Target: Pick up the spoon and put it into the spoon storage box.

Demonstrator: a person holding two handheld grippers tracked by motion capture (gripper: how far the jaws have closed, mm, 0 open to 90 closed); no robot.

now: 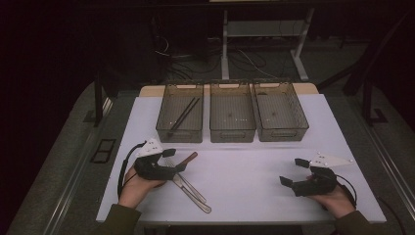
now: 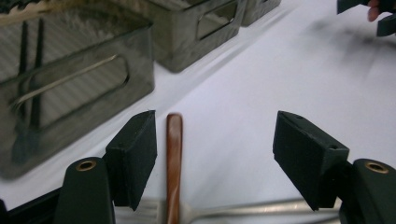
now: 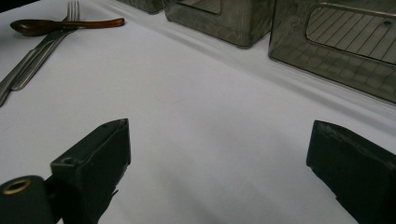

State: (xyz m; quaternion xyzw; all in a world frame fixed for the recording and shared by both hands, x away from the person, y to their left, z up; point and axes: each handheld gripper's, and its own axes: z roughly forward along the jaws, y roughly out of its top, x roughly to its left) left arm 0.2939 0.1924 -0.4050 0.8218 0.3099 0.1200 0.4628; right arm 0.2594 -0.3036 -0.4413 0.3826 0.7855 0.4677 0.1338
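The left tongs (image 2: 215, 158) stand wide open around the brown wooden spoon handle (image 2: 173, 163), gripping nothing; the right tongs (image 3: 219, 168) rest wide open and empty on the tabletop (image 1: 244, 176).

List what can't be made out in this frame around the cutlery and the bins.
- Brown spoon: left gripper view, its bowl is cut off by the bottom edge; in the high view the left claw covers most of it.
- Fork: left gripper view, its tines sit behind the claw's left jaw.
- Dark sticks in the left bin: too small and dim in the high view to say what they are.
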